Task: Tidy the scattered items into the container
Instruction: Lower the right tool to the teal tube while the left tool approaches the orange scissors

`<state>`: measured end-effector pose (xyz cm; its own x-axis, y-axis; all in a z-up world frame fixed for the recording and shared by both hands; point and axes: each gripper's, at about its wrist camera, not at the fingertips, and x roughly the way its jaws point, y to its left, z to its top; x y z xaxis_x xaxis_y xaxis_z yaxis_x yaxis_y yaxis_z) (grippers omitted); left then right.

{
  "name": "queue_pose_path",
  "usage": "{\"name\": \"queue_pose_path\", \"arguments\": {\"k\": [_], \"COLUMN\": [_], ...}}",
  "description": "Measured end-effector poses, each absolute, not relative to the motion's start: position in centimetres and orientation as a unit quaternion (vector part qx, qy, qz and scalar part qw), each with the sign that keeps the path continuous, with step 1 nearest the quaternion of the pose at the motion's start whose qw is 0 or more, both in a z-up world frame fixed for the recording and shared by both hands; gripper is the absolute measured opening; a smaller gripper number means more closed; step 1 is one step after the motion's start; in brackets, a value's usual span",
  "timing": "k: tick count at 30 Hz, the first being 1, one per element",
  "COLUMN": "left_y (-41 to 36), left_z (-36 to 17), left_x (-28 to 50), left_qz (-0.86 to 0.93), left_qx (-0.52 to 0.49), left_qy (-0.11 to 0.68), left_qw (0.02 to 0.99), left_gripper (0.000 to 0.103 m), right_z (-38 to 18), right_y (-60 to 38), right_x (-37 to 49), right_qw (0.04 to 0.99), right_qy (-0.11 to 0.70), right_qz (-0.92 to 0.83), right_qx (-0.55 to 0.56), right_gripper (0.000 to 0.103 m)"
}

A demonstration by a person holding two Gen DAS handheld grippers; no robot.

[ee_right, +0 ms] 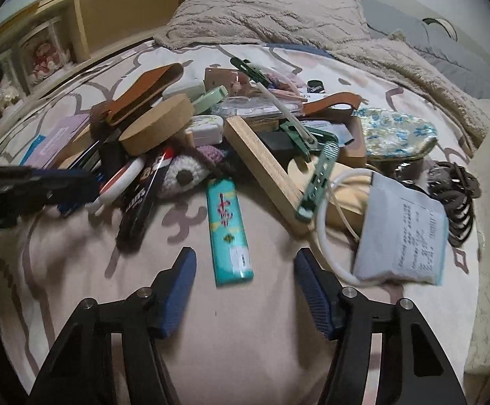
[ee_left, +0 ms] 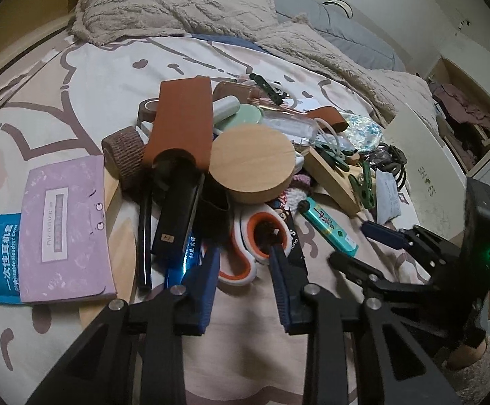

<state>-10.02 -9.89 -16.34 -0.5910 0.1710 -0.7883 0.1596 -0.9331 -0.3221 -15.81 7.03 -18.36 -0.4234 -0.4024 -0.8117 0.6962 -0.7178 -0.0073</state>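
A heap of small items lies on the cartoon-print bedsheet (ee_left: pixel 103 74). White-and-orange scissors (ee_left: pixel 245 256) lie at its near edge. My left gripper (ee_left: pixel 243 253) is shut on their handle, one fingertip inside the orange loop and the other outside it. In the right wrist view the left gripper (ee_right: pixel 86 182) shows blurred at the left edge. A teal lighter (ee_right: pixel 229 233) lies on the sheet. My right gripper (ee_right: pixel 245 263) straddles its near end, open, pads clear of it. In the left wrist view the right gripper (ee_left: pixel 347 243) hovers by the lighter (ee_left: pixel 329 226).
The heap holds a round wooden lid (ee_left: pixel 251 162), brown leather strap (ee_left: pixel 180 118), purple booklet (ee_left: pixel 66 233), wooden tray (ee_right: pixel 265 165), green clips (ee_right: pixel 315 175), paper packet (ee_right: pixel 406 236) and floral pouch (ee_right: pixel 393 131). A white shoe box (ee_left: pixel 423 155) stands right. Fluffy blanket (ee_left: pixel 177 3) behind.
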Motion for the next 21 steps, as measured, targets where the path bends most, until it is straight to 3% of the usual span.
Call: {"name": "queue_pose_path", "arguments": {"k": [10, 15, 21], "left_y": [-10.1, -10.2, -9.2], "left_z": [-17.4, -18.2, -18.7], "left_x": [-10.9, -11.4, -11.1], "left_qz": [0.866, 0.863, 0.858], "left_qx": [-0.455, -0.457, -0.470], "left_qy": [-0.205, -0.217, -0.204], "left_qw": [0.009, 0.010, 0.031], "left_gripper": [0.030, 0.030, 0.022], "right_z": [-18.5, -18.4, -18.4], "right_y": [7.2, 8.1, 10.4], "right_x": [-14.0, -12.6, -10.6], "right_qw": [0.345, 0.354, 0.362], "right_qy": [0.207, 0.222, 0.234], "right_qz": [-0.822, -0.814, -0.807], "right_qx": [0.403, 0.403, 0.404], "right_gripper": [0.023, 0.022, 0.022]}}
